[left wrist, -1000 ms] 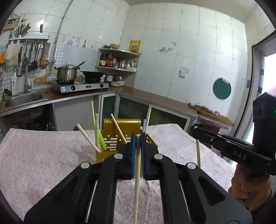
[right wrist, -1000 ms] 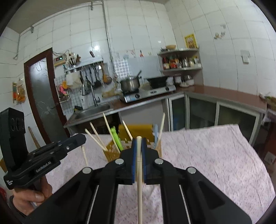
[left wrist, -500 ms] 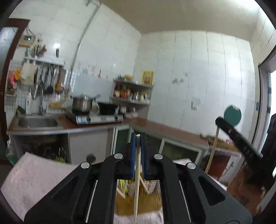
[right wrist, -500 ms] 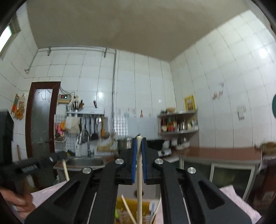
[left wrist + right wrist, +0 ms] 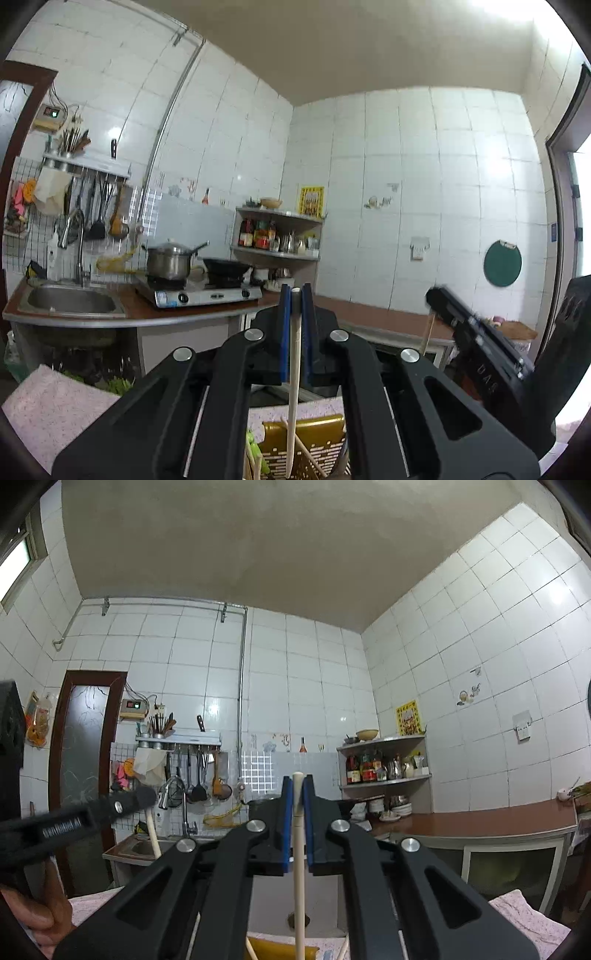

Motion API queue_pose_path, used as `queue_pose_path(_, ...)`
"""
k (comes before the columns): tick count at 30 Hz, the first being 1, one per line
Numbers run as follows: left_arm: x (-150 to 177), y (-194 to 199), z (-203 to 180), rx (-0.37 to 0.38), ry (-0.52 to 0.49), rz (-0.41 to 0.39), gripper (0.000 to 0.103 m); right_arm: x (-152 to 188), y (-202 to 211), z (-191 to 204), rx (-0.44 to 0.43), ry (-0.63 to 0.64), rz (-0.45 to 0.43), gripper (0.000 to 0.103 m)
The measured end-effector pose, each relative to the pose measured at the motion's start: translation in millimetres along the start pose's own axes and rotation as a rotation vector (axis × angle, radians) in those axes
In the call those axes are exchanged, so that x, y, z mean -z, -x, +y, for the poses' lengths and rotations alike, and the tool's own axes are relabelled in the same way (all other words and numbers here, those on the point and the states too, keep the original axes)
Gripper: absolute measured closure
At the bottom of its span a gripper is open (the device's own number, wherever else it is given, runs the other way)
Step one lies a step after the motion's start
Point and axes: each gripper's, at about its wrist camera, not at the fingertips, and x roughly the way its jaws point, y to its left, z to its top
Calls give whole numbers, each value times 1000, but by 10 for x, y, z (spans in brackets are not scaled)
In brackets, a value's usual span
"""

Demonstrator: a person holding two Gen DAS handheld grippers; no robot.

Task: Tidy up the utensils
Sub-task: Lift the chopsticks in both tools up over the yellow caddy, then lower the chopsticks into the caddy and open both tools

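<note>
My left gripper (image 5: 295,295) is shut on a pale chopstick (image 5: 293,387) that hangs down toward the yellow utensil holder (image 5: 306,439) at the bottom of the left wrist view. My right gripper (image 5: 297,781) is shut on another pale chopstick (image 5: 299,878), above the yellow holder's rim (image 5: 280,949). Several chopsticks and a green utensil (image 5: 255,454) stand in the holder. Each gripper shows in the other's view: the right one (image 5: 476,332) at right, the left one (image 5: 74,819) at left with its chopstick (image 5: 152,834).
The table has a pink floral cloth (image 5: 51,410). Behind it are a counter with a sink (image 5: 70,302), a gas stove with a pot (image 5: 170,262) and wok, a corner shelf of bottles (image 5: 277,236), and hanging tools on the wall.
Both grippers have risen and tilted upward with their chopsticks; the holder has dropped to the bottom edge of both views and the ceiling now shows.
</note>
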Motion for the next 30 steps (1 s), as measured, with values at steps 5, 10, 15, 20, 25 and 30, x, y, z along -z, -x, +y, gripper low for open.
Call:
queue_pose_path(5, 110, -141, -22, -41, -34, 10, 99, 142, -110, -51, -6, -14, 32, 97)
queue_pose_path(10, 307, -341, 26, -27, -30, 52, 99, 284, -180, -113, 6, -17, 71, 97)
queue_pose_path(15, 466, -519, 123, -29, -11, 115, 99, 347, -240, -142, 12, -18, 103, 97)
queue_pose_path(20, 540, -616, 191, -50, -9, 157, 99, 396, -273, -113, 17, -9, 122, 97)
queue_pose_path(25, 590, -661, 222, -67, -6, 187, 93, 437, -289, -82, 19, 13, 143, 96)
queue_pose_path(30, 583, -657, 273, -84, 4, 195, 36, 445, -322, -146, 36, -4, 166, 96)
